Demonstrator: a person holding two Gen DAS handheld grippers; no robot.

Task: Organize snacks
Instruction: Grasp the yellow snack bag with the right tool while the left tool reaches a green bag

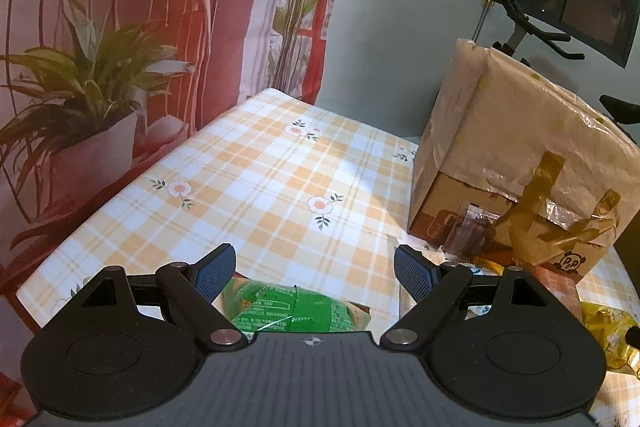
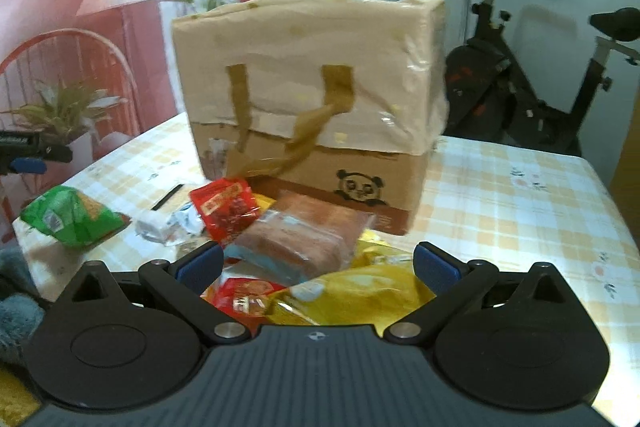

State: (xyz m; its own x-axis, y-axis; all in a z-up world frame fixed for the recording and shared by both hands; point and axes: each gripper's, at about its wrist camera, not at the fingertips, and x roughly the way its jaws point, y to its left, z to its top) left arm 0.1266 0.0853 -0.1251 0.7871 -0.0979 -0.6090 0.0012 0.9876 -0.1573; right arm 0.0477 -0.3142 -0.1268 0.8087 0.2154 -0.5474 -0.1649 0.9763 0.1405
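Note:
My left gripper is open and empty, hovering just above a green snack packet that lies near the table's front edge; the packet also shows in the right wrist view. My right gripper is open and empty above a pile of snacks: a wrapped brown bread loaf, a red packet, a second red packet and a yellow bag. A white wrapper lies between the pile and the green packet.
A tall cardboard box wrapped in beige plastic with a panda print stands behind the pile; it also shows in the left wrist view. The checked tablecloth covers the table. An exercise bike stands behind the table.

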